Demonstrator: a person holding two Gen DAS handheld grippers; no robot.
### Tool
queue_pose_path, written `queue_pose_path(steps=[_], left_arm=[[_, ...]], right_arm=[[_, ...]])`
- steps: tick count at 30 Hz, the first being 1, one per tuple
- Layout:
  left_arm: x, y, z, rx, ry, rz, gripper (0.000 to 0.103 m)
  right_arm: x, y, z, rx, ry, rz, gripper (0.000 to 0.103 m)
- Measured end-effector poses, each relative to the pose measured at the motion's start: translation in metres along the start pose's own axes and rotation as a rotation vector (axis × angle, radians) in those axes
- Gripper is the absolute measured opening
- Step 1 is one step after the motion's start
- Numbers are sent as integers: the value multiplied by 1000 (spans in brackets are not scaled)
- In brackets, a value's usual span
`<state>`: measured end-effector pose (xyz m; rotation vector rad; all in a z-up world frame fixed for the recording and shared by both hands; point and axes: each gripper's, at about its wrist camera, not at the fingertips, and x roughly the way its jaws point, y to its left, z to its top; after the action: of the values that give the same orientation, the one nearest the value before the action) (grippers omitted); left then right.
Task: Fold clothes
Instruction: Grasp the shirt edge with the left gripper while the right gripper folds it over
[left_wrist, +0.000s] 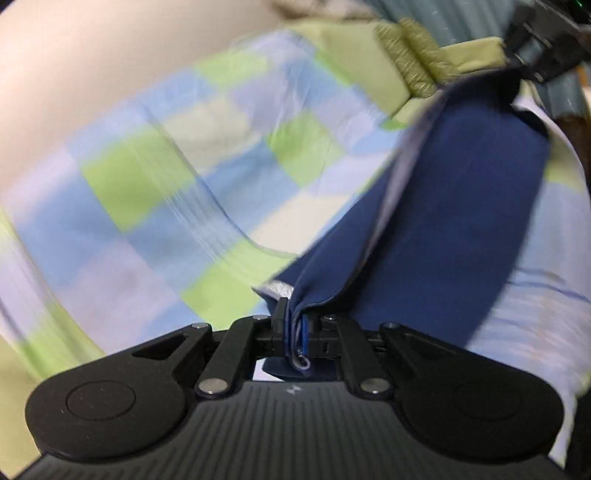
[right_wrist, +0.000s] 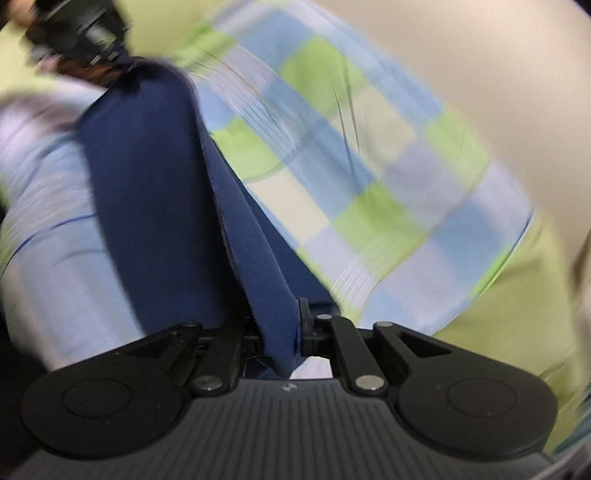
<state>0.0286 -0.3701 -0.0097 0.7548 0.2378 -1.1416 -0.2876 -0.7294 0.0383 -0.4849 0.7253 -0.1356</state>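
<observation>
A dark navy garment (left_wrist: 454, 206) with a pale lining edge hangs stretched between my two grippers above the bed. My left gripper (left_wrist: 295, 325) is shut on one edge of it, the fabric bunched between the jaws. My right gripper (right_wrist: 284, 325) is shut on the other edge of the same navy garment (right_wrist: 147, 184). The right gripper also shows at the top right of the left wrist view (left_wrist: 543, 48). The left gripper shows at the top left of the right wrist view (right_wrist: 77, 33). Both views are motion-blurred.
A checkered blue, green and white bedspread (left_wrist: 155, 177) lies under the garment, also in the right wrist view (right_wrist: 369, 177). A plain green sheet (right_wrist: 509, 314) borders it. A pale wall (left_wrist: 74, 66) stands behind the bed.
</observation>
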Motion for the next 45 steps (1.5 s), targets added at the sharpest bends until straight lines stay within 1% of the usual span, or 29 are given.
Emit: queue_pose_path(steps=[1,3,4,6,7,8,9,10,13,15,19,22,23,24,27,28,29,30,31,33,35,38,42,45], left_arm=[[23,8,-1,-29,33,-35,7],[51,17,-6,-65,72,-76,7],[68,21,-8,-91,94,-102,8],[85,27,-13,-136,107,-122,18],[90,31,-18,-172,102,-124,20],[92,34,-23,-203,95,-122,30],[92,37,-27,-230,87,-116,43],[91,40,-31,-262,77,-108,46],[94,49,-33,-317,50,-141,46],[93,53,-37,-330,38,-159,46],[97,59,-35,-353,11,-181,46],[104,61,-32,-363,15,-197,42],[106,61,-29,-366,16,-202,32],[108,62,-29,-369,20,-202,17],[110,64,-29,-372,20,-196,15],[110,63,-29,-371,19,-193,15],[110,62,-27,-370,19,-191,13],[109,60,-27,-367,17,-184,10],[107,58,-26,-362,13,-175,8],[100,58,-26,-359,-5,-151,1],[91,58,-26,-362,-32,-126,1],[85,65,-18,-378,-74,-107,0],[92,80,-2,-386,-98,-91,0],[113,90,0,-405,-75,-85,0]], right_arm=[[26,-17,-2,64,38,66,5],[56,-30,-11,128,83,123,6],[82,-41,-21,189,115,163,6],[106,-51,-34,275,137,214,12],[116,-55,-42,329,138,232,15],[121,-56,-47,364,128,235,18],[125,-58,-53,415,112,241,21],[126,-62,-61,483,88,252,24],[118,-69,-71,576,45,266,24],[117,-71,-71,600,28,273,24],[134,-73,-70,630,16,281,24],[137,-75,-67,654,11,281,24],[136,-76,-67,663,9,280,24],[134,-75,-68,663,7,274,24],[132,-71,-67,646,-4,233,24],[131,-69,-66,635,-16,206,24],[131,-68,-66,628,-24,189,23],[130,-67,-65,618,-27,174,8],[128,-64,-63,599,-31,150,3],[123,-56,-59,564,-36,110,3],[110,-45,-55,527,-55,51,2],[91,-46,-51,548,-113,25,2],[85,-80,-38,629,-181,25,2],[106,-109,-33,698,-181,30,2]])
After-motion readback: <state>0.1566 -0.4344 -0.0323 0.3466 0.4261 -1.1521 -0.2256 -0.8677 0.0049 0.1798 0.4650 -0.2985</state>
